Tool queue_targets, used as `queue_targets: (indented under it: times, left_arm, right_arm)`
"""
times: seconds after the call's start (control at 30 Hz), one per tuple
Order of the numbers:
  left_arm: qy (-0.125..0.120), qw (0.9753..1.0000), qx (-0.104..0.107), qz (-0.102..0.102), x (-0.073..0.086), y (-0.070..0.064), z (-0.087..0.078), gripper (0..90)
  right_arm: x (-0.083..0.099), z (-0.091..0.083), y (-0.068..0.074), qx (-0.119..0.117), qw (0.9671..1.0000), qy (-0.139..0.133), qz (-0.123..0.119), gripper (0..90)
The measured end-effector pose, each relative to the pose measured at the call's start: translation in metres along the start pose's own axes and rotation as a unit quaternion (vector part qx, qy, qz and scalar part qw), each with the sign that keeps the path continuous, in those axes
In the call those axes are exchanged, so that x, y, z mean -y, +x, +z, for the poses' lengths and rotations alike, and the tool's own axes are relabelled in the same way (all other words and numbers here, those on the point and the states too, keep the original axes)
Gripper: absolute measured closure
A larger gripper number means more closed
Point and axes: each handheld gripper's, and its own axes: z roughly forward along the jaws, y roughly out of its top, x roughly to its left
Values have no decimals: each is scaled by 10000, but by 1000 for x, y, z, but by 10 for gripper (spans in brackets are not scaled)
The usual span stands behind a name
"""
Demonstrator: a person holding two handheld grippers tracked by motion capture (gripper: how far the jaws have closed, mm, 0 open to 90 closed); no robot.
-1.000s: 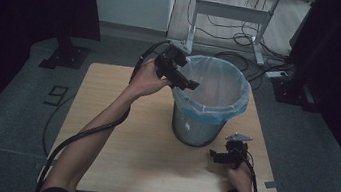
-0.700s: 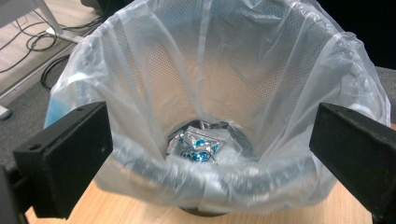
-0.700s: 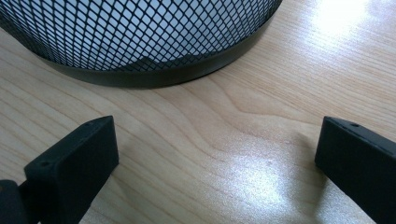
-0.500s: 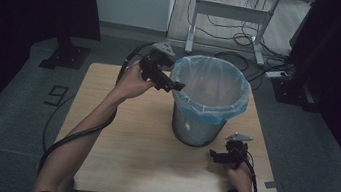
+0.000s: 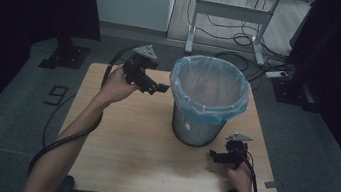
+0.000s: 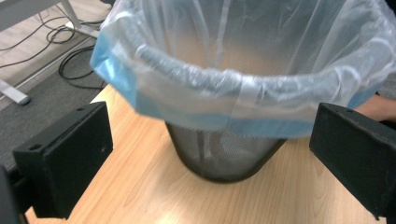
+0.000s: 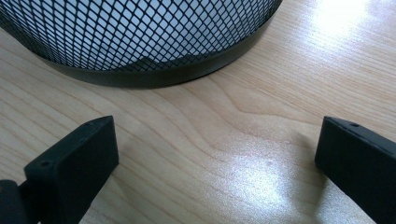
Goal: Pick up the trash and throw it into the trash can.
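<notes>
Here the bin (image 5: 205, 113), a black mesh basket lined with a clear bag (image 5: 210, 89) whose blue edge folds over the rim, stands upright on the table (image 5: 117, 139), toward its far right part.

The left gripper (image 5: 152, 86) is held in the air just left of the bin's rim, near it but apart, pointing toward the bin. In the left gripper view (image 6: 210, 163) its jaws stand wide apart with nothing between them; past them the bag's folded edge and the mesh wall (image 6: 224, 154) below it show, and the bin's foot sits on the wood.

The right gripper (image 5: 218, 156) lies low at the table's near right, beside the bin's base, held by the right hand (image 5: 240, 176). In the right gripper view (image 7: 215, 158) its jaws are also spread wide and hold nothing; bare wood lies between them, and the bin's bottom ring (image 7: 154, 74) is a little beyond the tips, not touching.

Behind the table a desk frame (image 5: 230, 13) and cables (image 5: 244, 61) lie on the grey floor.
</notes>
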Motion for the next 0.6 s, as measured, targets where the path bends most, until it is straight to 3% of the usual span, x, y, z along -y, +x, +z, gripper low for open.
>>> queue_targets:
  times: [0.6]
  left_arm:
    - [-7,9993,-344,-146,49,7,-33,0]
  right_arm:
    - [0,0,0,9,10000,0,2,0]
